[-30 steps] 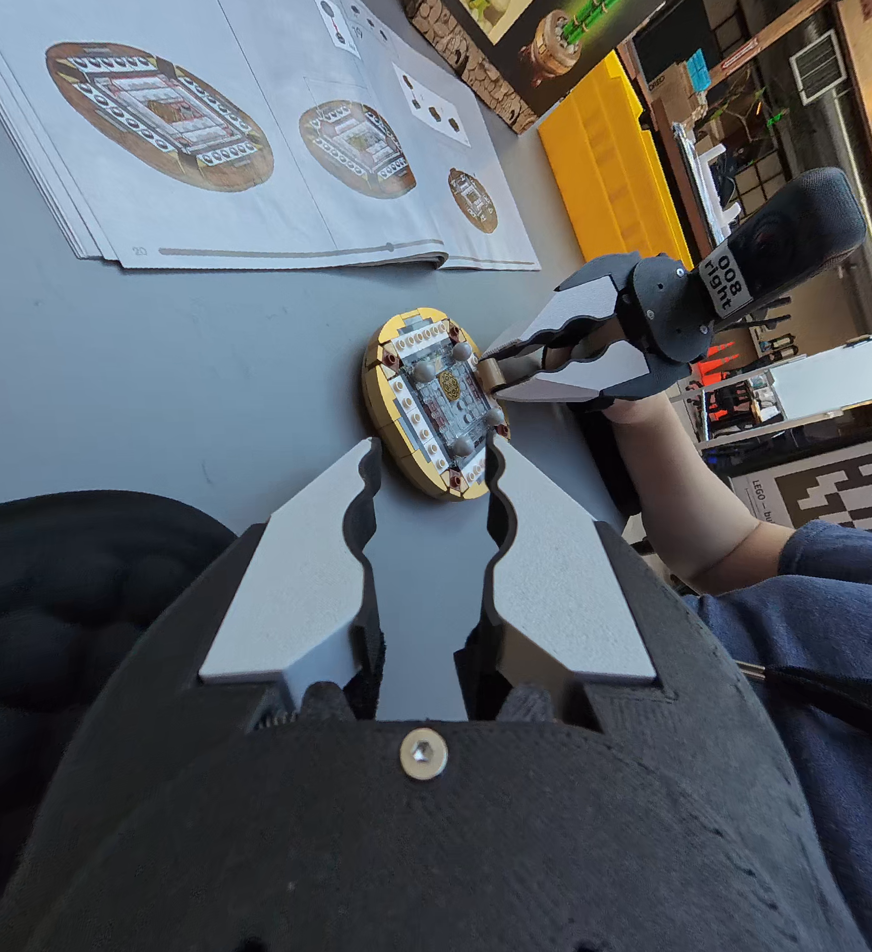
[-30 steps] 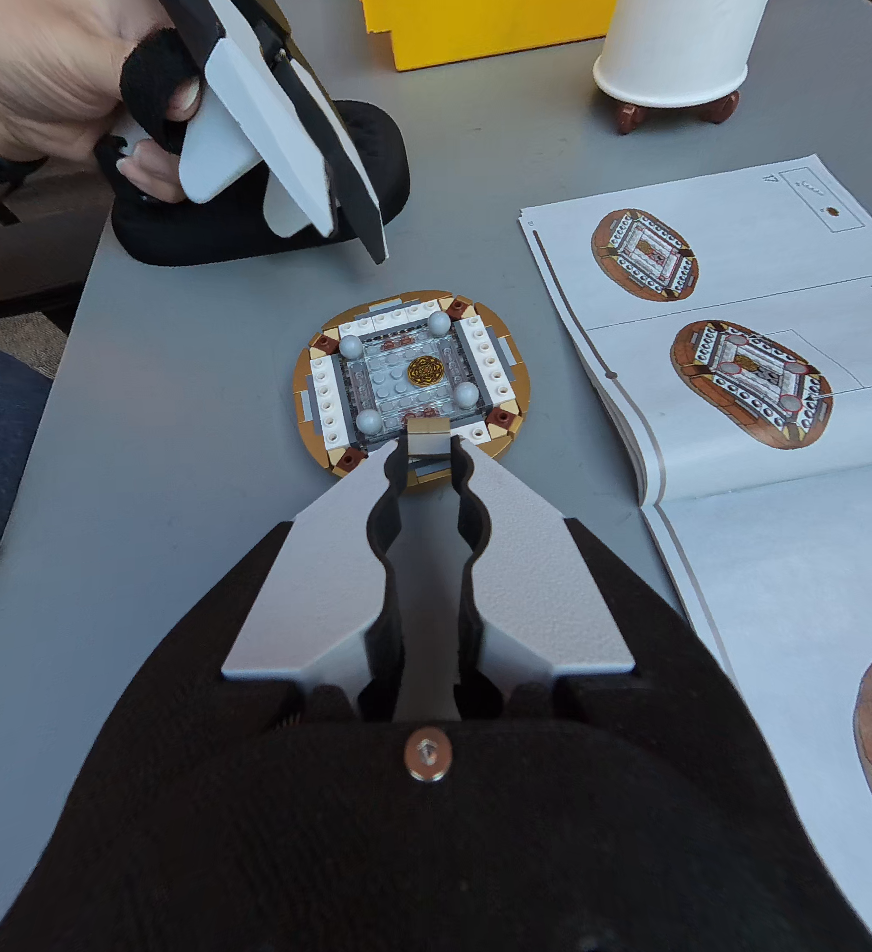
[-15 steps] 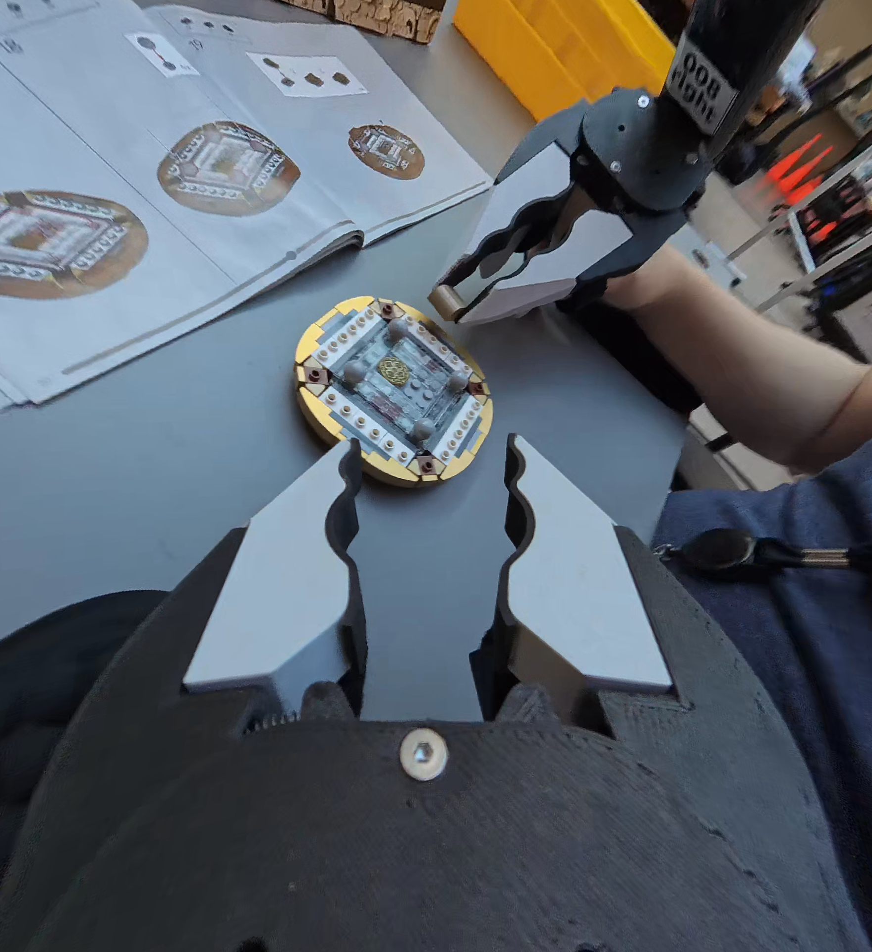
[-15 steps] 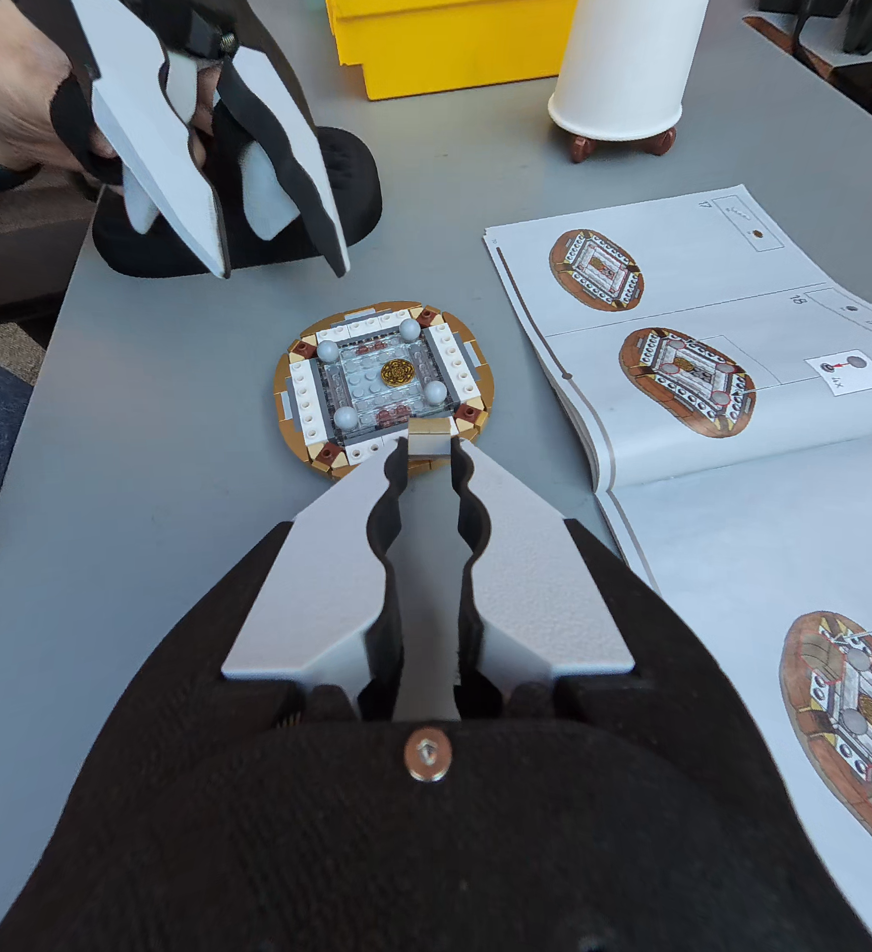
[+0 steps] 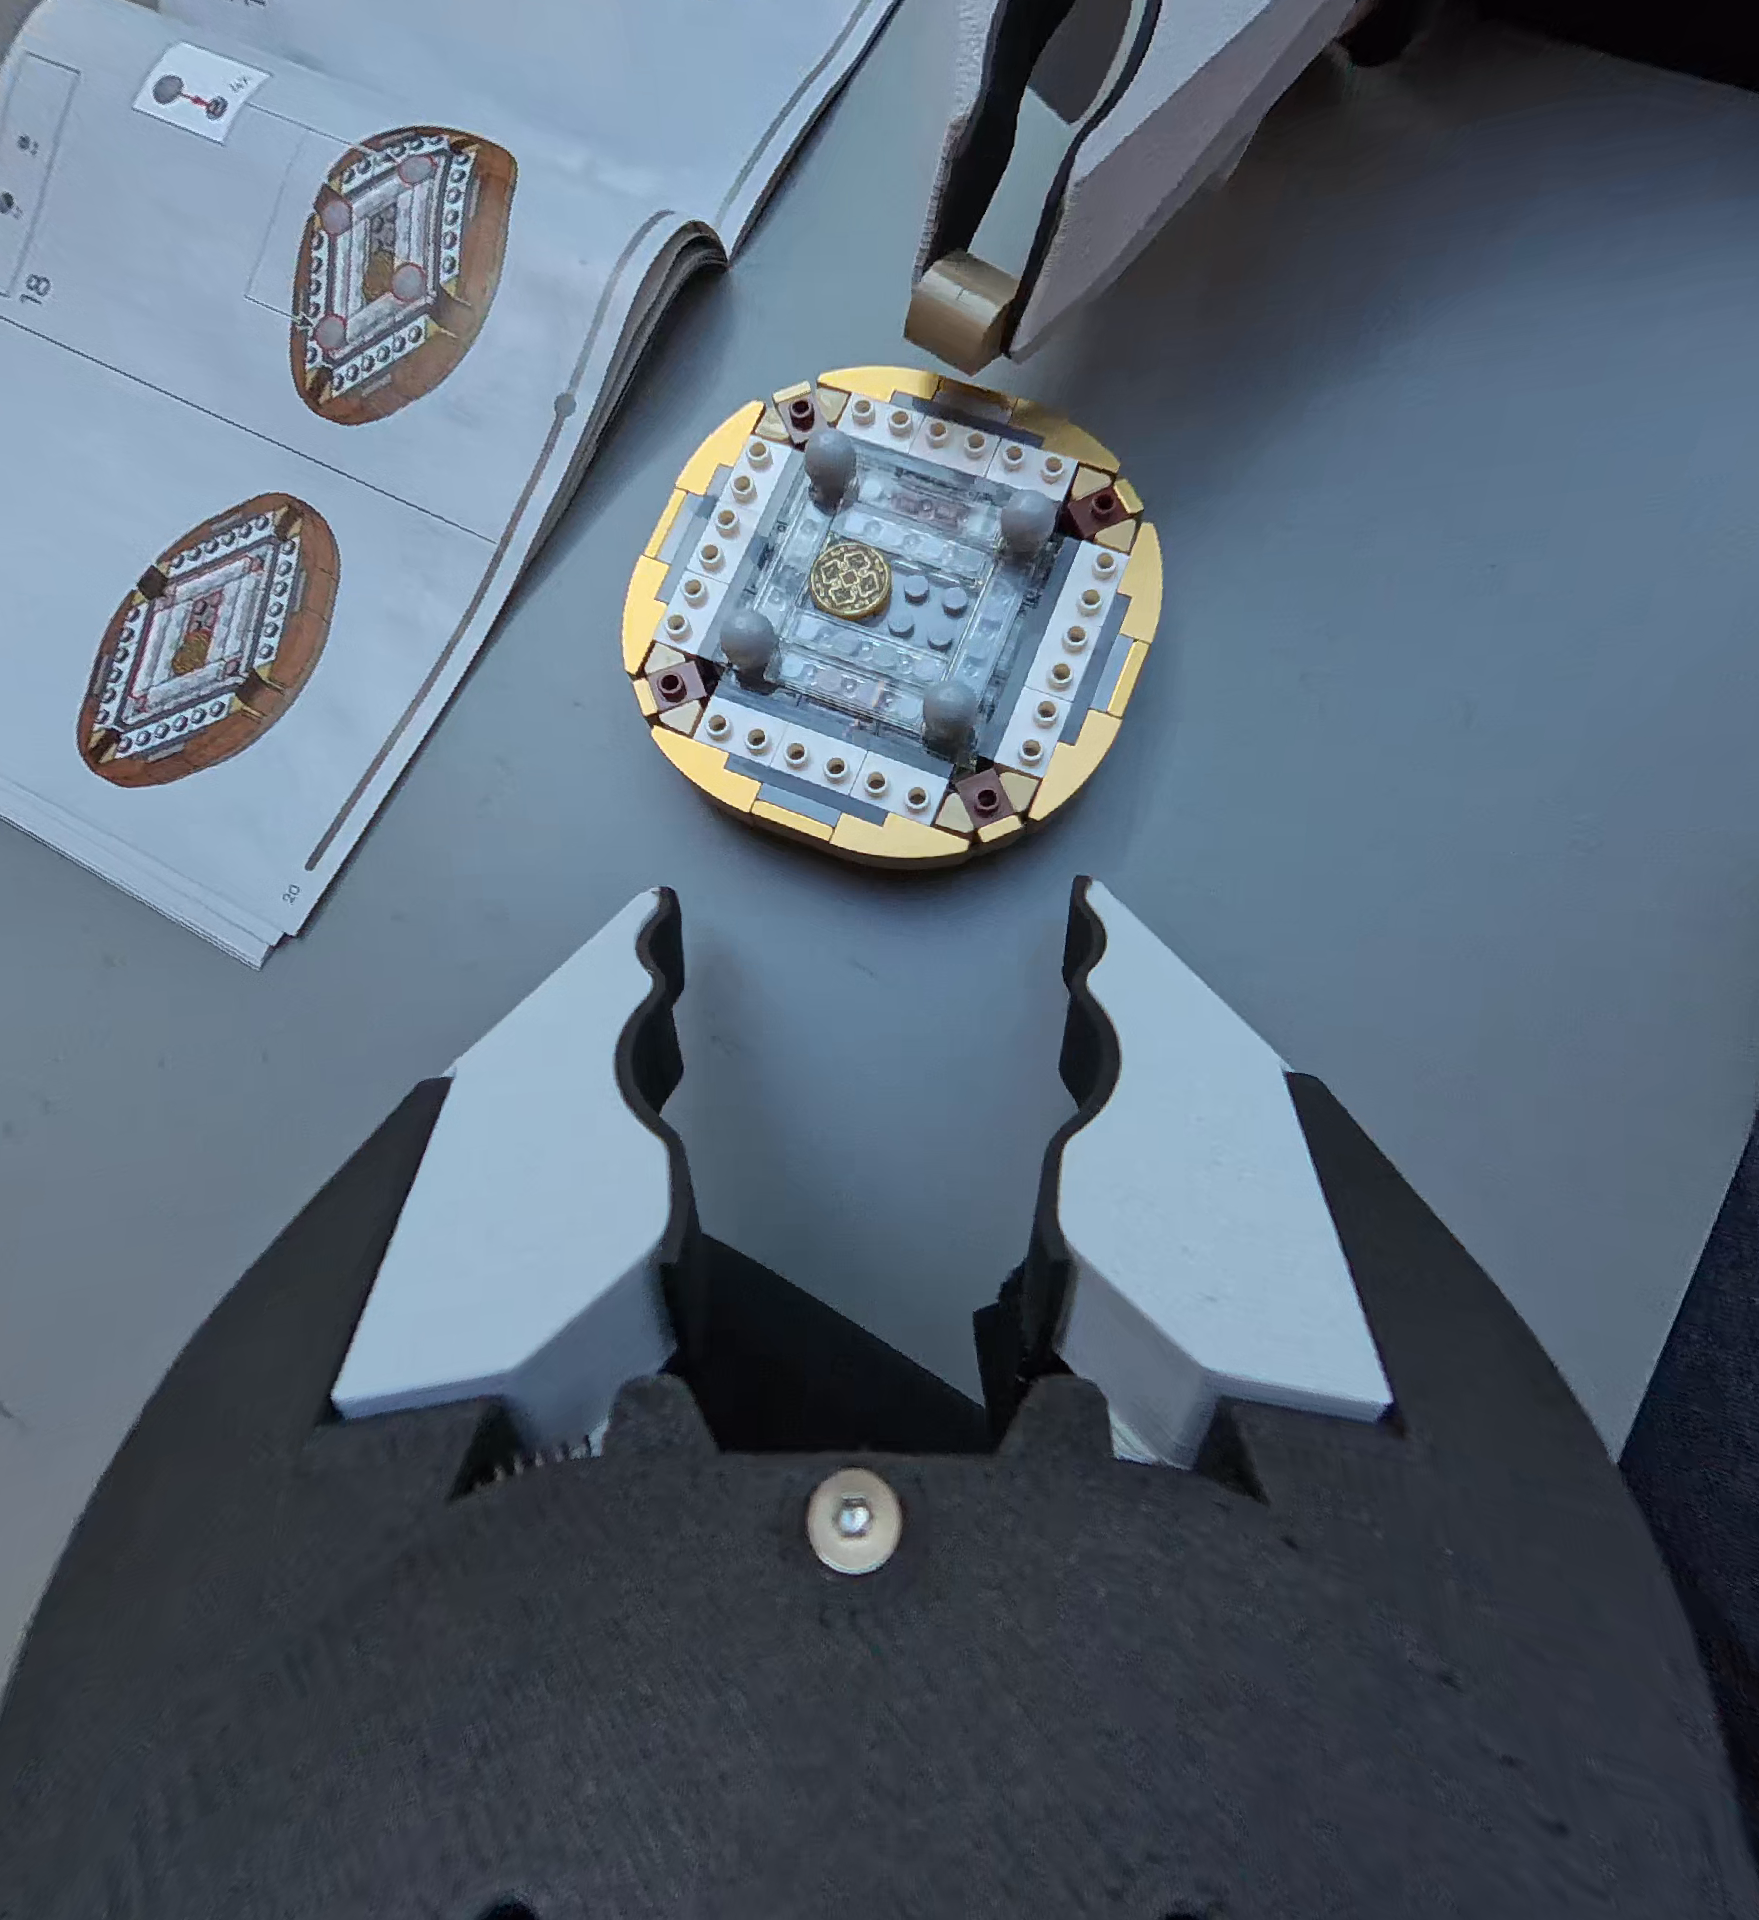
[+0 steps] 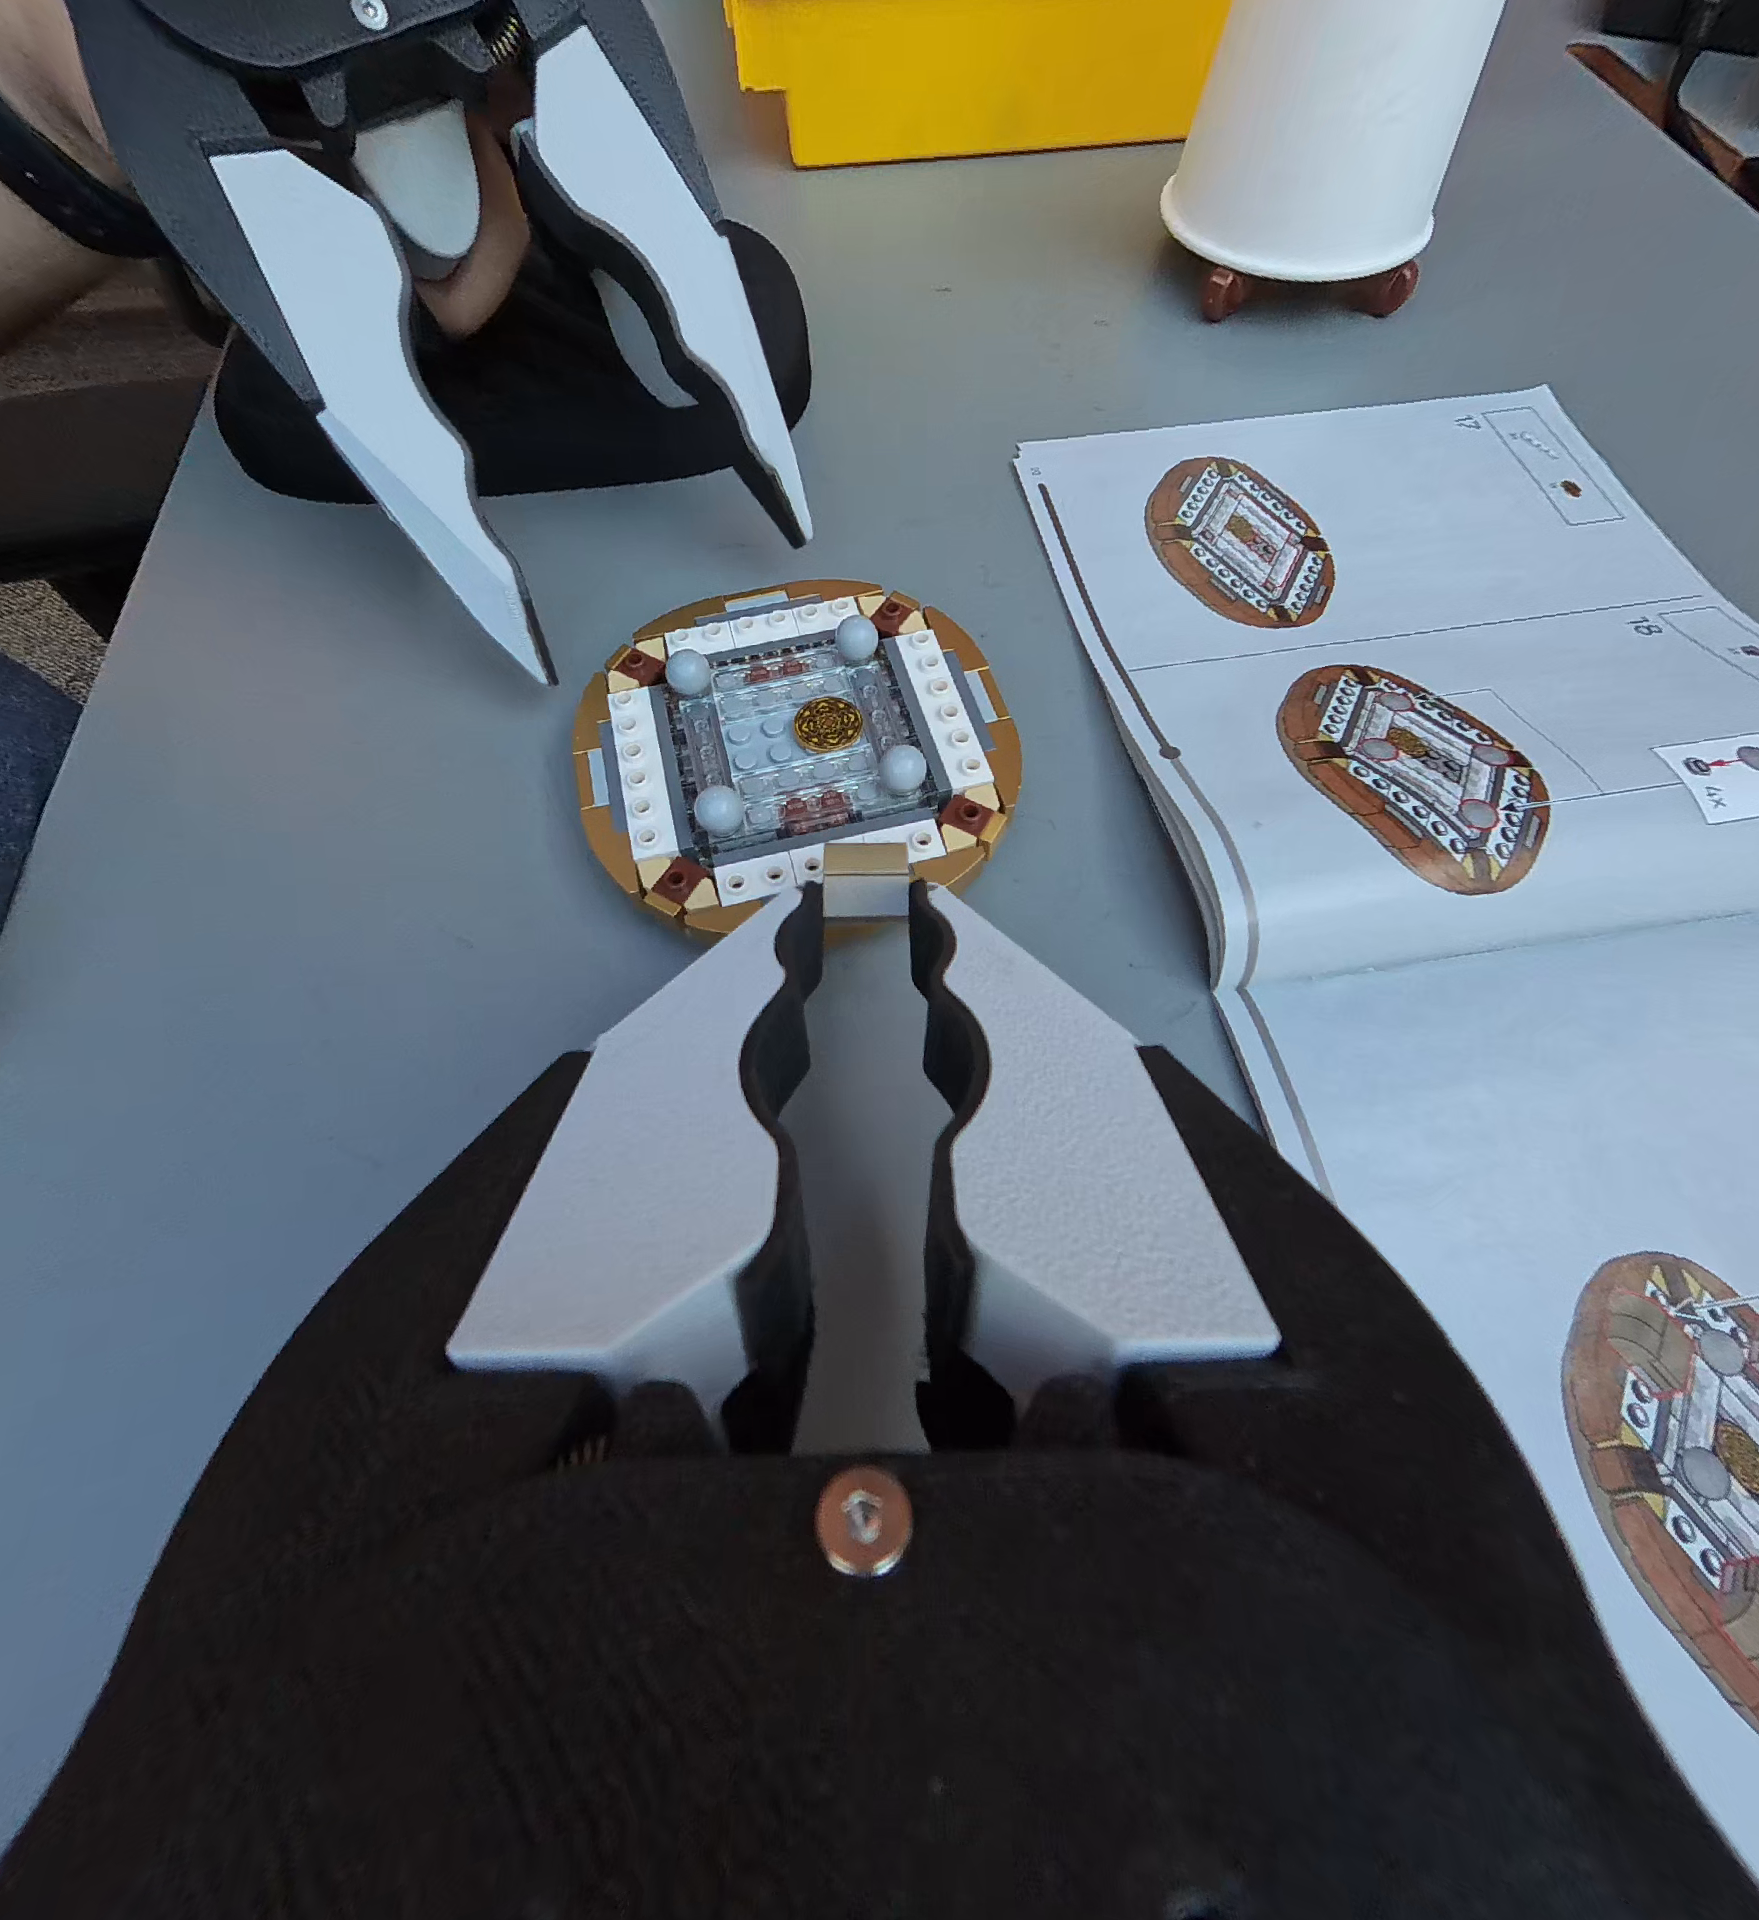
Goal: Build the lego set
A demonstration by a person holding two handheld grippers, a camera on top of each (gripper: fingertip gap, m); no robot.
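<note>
A round gold-rimmed lego base [image 5: 896, 613] with white studded bricks, four grey balls and a gold round tile lies flat on the grey table; it also shows in the right wrist view [image 6: 797, 753]. My right gripper [image 6: 862, 891] is shut on a small tan curved brick [image 6: 864, 862] and holds it just above the base's near edge; the brick also shows in the left wrist view [image 5: 958, 312]. My left gripper [image 5: 870, 899] is open and empty, above the table just short of the base's opposite edge. It also shows in the right wrist view [image 6: 667, 603].
An open instruction booklet [image 6: 1477, 779] lies beside the base, seen also in the left wrist view [image 5: 231, 468]. A white paper cup [image 6: 1311, 145] and a yellow bin [image 6: 958, 83] stand at the back. A black cushion [image 6: 542, 416] lies behind the left gripper. Across from one pair of fingers to the other is roughly 11 cm.
My left gripper has swung over to look down on the base and has opened wider. My right gripper, still holding the tan brick, has stayed near the base's edge, lifted slightly.
</note>
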